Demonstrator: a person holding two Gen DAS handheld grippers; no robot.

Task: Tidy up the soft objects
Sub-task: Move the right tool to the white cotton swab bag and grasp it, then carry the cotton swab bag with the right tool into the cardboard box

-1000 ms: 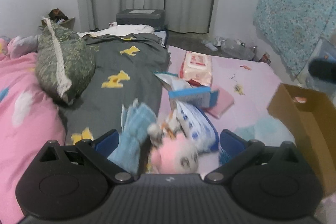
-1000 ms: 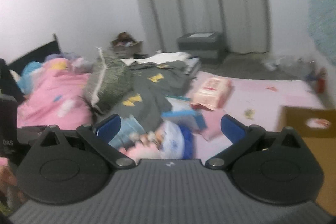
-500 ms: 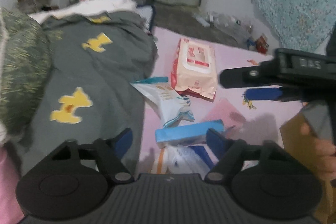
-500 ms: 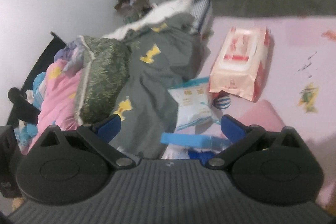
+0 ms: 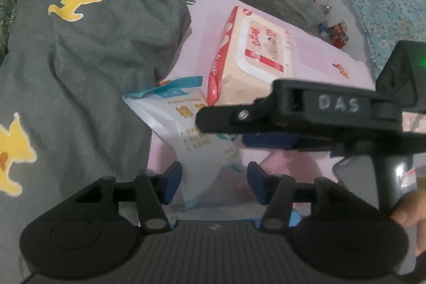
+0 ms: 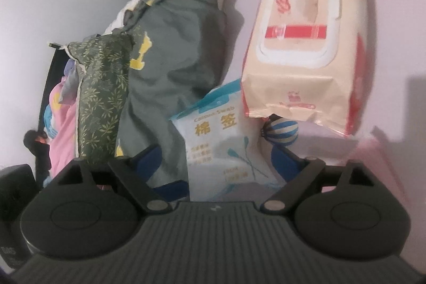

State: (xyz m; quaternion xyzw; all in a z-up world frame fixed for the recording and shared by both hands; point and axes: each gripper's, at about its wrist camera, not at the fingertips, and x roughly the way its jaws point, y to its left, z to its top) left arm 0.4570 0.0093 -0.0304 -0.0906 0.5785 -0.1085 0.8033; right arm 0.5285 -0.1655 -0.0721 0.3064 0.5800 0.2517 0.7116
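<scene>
Two grippers come down over the same heap on the bed, and neither holds anything yet. The left gripper [image 5: 214, 184] has its jaws partly spread and just been closing, with the lower end of the white cotton swab bag [image 5: 197, 140] between them; the pads do not look pressed on it. The right gripper [image 6: 215, 164] has wider jaws, also just been closing, and the same bag [image 6: 223, 148] lies between them, untouched as far as I can tell.

Judging from the clutter, the sorting is barely begun: the bag is on the pink sheet [image 5: 314, 44], its upper corner tucked against the wet wipes pack [image 5: 255, 55], and a small striped ball [image 6: 279, 131] peeks out under that pack. All of these remain to be put away.

Beside the bag, the grey blanket [image 5: 93, 65] with yellow shapes drapes close to its left edge and could get caught in a pinch. A green leafy pillow [image 6: 103, 95] lies further off. In the left view, the right gripper crosses just above the bag, so the two tools crowd each other.
</scene>
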